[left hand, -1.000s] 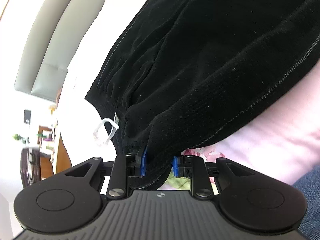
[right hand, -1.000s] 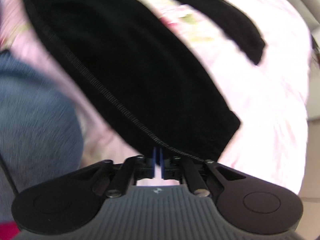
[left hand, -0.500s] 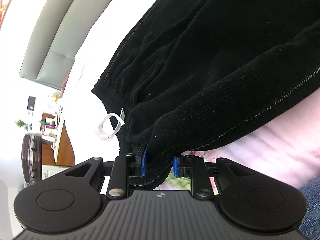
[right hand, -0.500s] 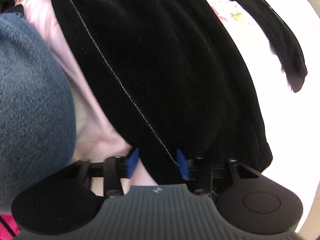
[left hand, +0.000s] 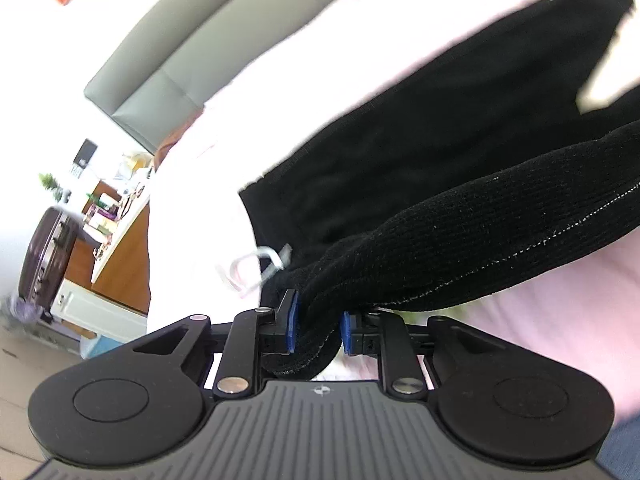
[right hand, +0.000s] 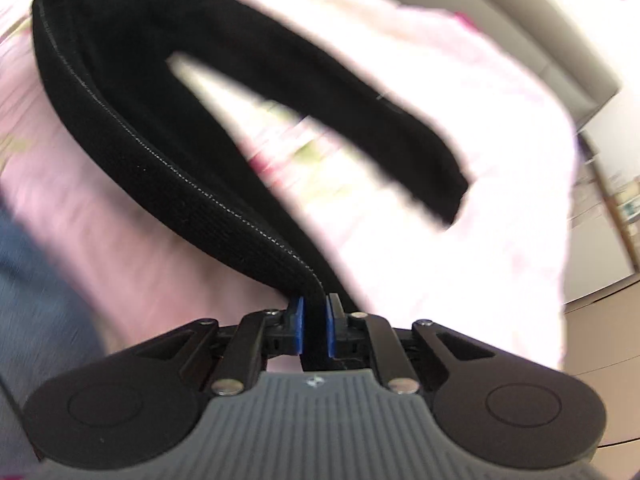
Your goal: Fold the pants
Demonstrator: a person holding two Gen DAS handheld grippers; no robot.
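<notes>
The left gripper (left hand: 316, 330) pinched a bunched fold of the black pants (left hand: 460, 184) at the waistband end. The blue pads (left hand: 293, 322) pressed on the cloth from both sides, and its jaws had just been closing further on that fold. A white drawstring (left hand: 256, 270) hung from the waistband just beside the left pad. From this grip a ribbed hem with a line of pale stitching ran up and to the right.

The right gripper (right hand: 314, 330) was pressed together on a thin edge of the pants (right hand: 168, 136). Its jaws had just been closing, and the cloth stood between the blue pads (right hand: 297, 328). The stitched seam ran from this pinch up and to the left. One leg (right hand: 380, 128) lay apart from the gripped leg, with a wedge of bedding showing between them.

The pants lay partly on a pink floral sheet (right hand: 460, 272), with the gripped edges raised off it. Blue denim (right hand: 36, 300) showed at the lower left of the right wrist view. A grey headboard (left hand: 208, 52) stood beyond the bed, and a dark suitcase (left hand: 46, 256) stood near a wooden cabinet (left hand: 124, 256) at the far left. Both views were blurred.
</notes>
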